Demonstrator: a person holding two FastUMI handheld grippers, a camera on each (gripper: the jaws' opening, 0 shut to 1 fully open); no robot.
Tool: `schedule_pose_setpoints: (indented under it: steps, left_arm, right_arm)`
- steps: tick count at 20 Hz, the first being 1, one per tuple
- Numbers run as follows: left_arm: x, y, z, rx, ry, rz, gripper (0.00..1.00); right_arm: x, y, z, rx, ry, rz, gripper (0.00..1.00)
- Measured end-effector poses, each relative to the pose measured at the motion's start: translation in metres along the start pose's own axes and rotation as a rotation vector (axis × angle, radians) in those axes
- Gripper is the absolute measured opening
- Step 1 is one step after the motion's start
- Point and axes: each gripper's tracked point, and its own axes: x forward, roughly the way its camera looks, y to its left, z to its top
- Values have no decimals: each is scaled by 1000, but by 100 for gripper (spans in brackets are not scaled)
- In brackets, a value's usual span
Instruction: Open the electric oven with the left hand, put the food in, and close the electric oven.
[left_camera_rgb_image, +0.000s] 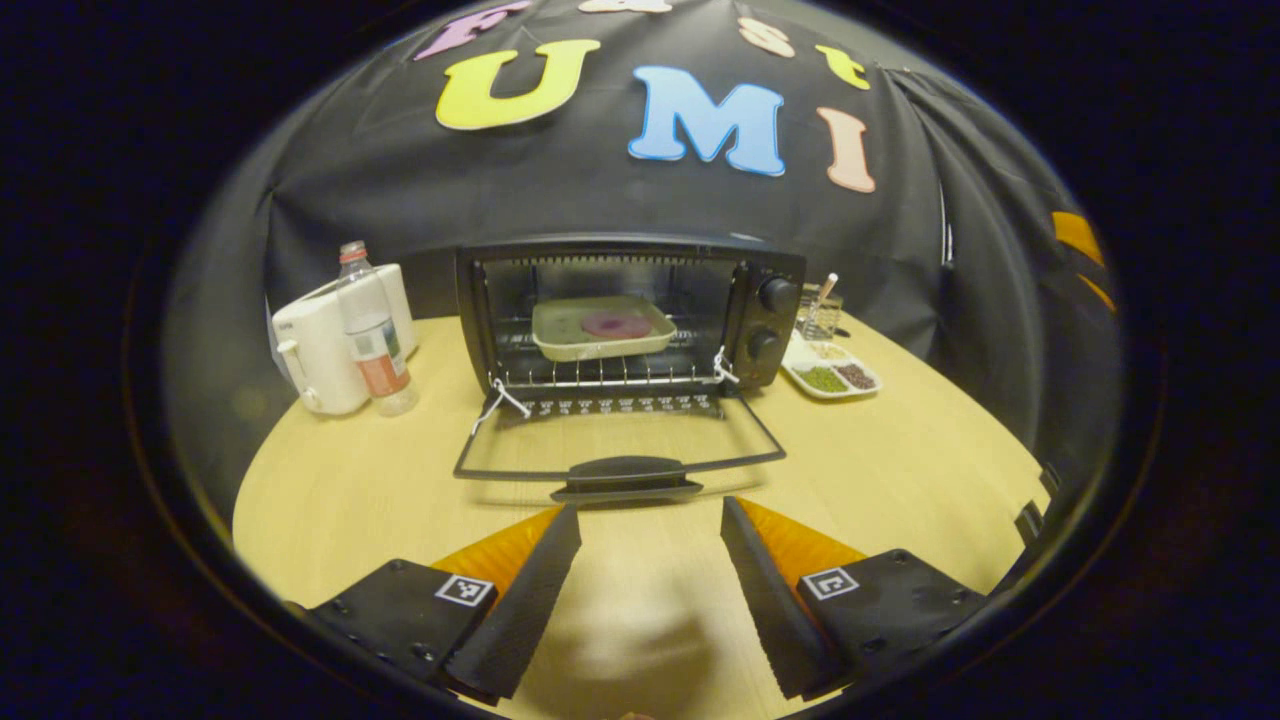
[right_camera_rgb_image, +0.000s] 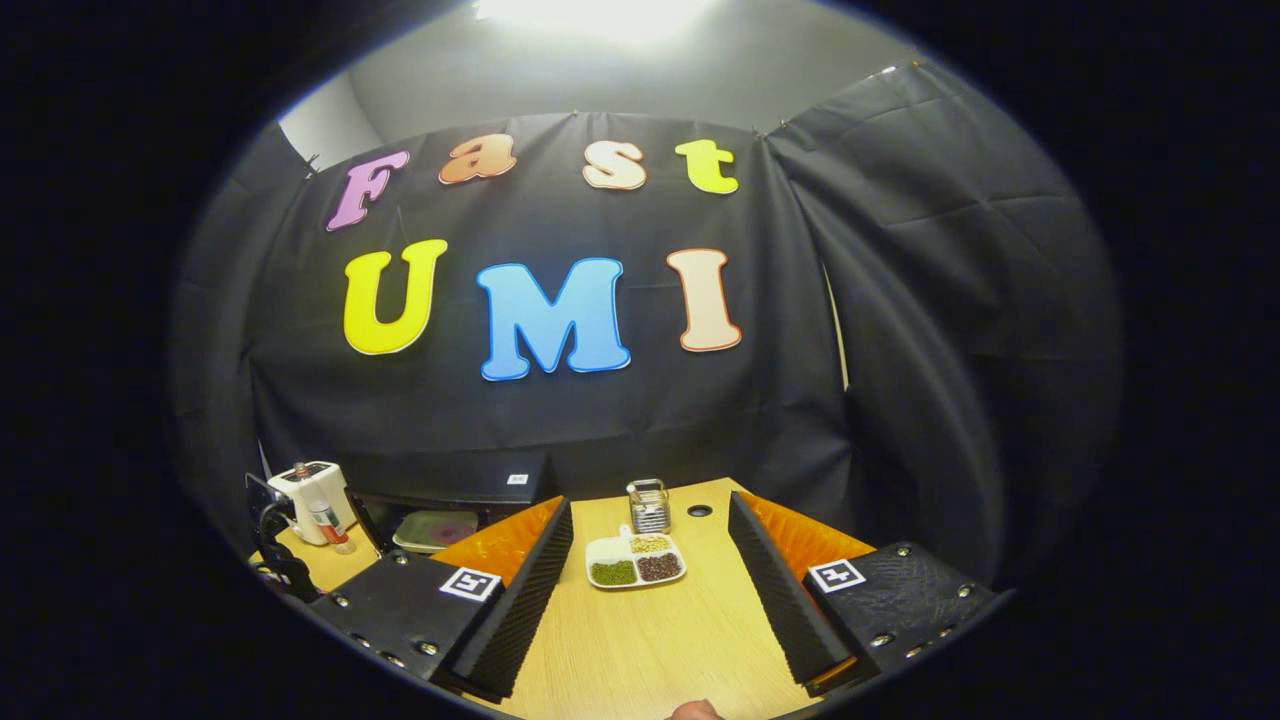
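Oven (left_camera_rgb_image: 630, 310): it is being seen at the back of the counter (left_camera_rgb_image: 900, 460), in the middle of the left gripper view. Its front is being left wide open.
Door (left_camera_rgb_image: 620, 450): it is being laid down flat on the counter, in front of the oven. Its dark handle (left_camera_rgb_image: 625, 472) is being pointed at the left claw.
Food (left_camera_rgb_image: 617, 324): a round purple thing is being held in a pale tray (left_camera_rgb_image: 600, 328). The tray is being carried on the wire rack (left_camera_rgb_image: 610, 375) inside the oven.
Left claw (left_camera_rgb_image: 650, 520): it is being held released, with nothing between its fingers. It is being kept just in front of the handle, not touching it.
Right claw (right_camera_rgb_image: 650, 515): it is being held released too, with nothing in it. It is being pointed at a white dish (right_camera_rgb_image: 636, 560) of beans on the counter.
Dish: it is being seen to the right of the oven, near a small wire holder (right_camera_rgb_image: 649, 505).
Left of the oven: a white machine (left_camera_rgb_image: 325, 345) is being stood there, with a bottle (left_camera_rgb_image: 375, 335) just in front of it.
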Motion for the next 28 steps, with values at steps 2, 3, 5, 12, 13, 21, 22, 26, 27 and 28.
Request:
schedule_pose_setpoints:
  steps: [2, 3, 5, 12, 13, 21, 22, 26, 27, 28]
  left_arm:
    - [11, 3, -8, -13, 32, 7, 96]
    - [16, 4, -13, -15, 46, 13, 96]
    - [30, 8, -20, -8, 75, 29, 100]
    - [57, 19, -35, 6, 117, 102, 97]
    - [60, 20, -33, 12, 111, 105, 97]
    - [68, 21, -23, 24, 63, 130, 100]
    - [65, 21, -19, 27, 50, 131, 100]
    - [50, 20, 2, 33, -2, 129, 96]
    - [46, 20, 7, 33, -13, 128, 96]
    - [44, 19, 14, 33, -23, 129, 96]
  right_arm:
    - [-6, -13, 6, -5, -7, -40, 96]
    - [-8, -20, 8, -9, -12, -60, 96]
    - [-12, -32, 11, -14, -16, -97, 96]
    - [-26, -50, 16, -19, -20, -163, 99]
    - [-26, -52, 17, -31, -22, -166, 99]
    - [-23, -46, 13, -43, -5, -142, 99]
    - [-22, -45, 12, -39, -4, -138, 99]
    - [-21, -35, 7, -17, 2, -107, 99]
    - [-18, -34, 5, -14, 5, -99, 100]
    - [-15, -31, 5, -10, 7, -92, 100]
